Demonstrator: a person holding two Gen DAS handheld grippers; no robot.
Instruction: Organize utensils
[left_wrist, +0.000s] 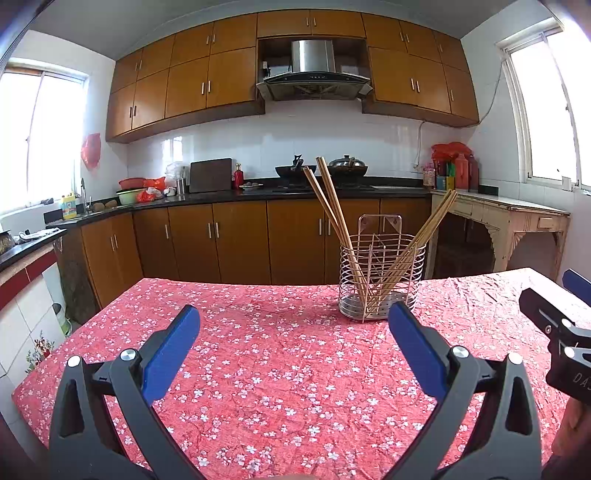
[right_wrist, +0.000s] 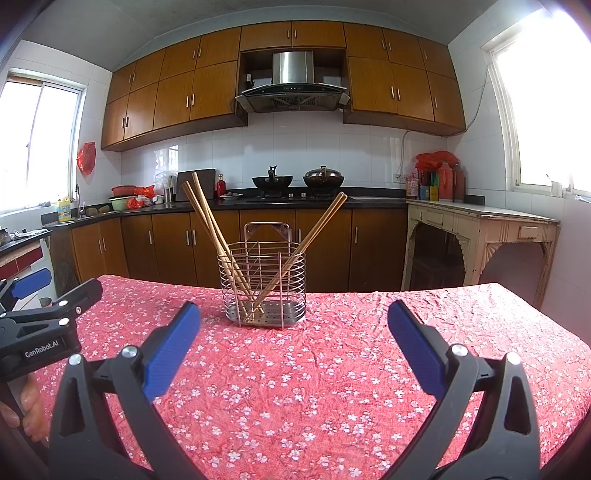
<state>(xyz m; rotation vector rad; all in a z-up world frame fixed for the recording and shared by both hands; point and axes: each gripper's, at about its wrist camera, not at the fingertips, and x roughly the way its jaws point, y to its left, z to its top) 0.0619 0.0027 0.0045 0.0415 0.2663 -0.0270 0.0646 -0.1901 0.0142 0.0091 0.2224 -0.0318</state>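
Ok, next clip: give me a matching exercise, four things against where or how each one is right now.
Things:
1. left gripper with blue pads
2. wire metal utensil basket
3. wooden chopsticks
4. lidded dark wok

States:
A. on the stove at the back counter
B. standing on the red floral tablecloth
C. open, holding nothing
D. leaning inside the basket

Pairs: 1-C, 2-B, 3-D, 4-A

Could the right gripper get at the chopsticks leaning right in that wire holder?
Probably yes. The right gripper is open, empty and pointed toward the wire holder. Only bare tablecloth lies between, and the right-leaning chopsticks stick out well above the rim.
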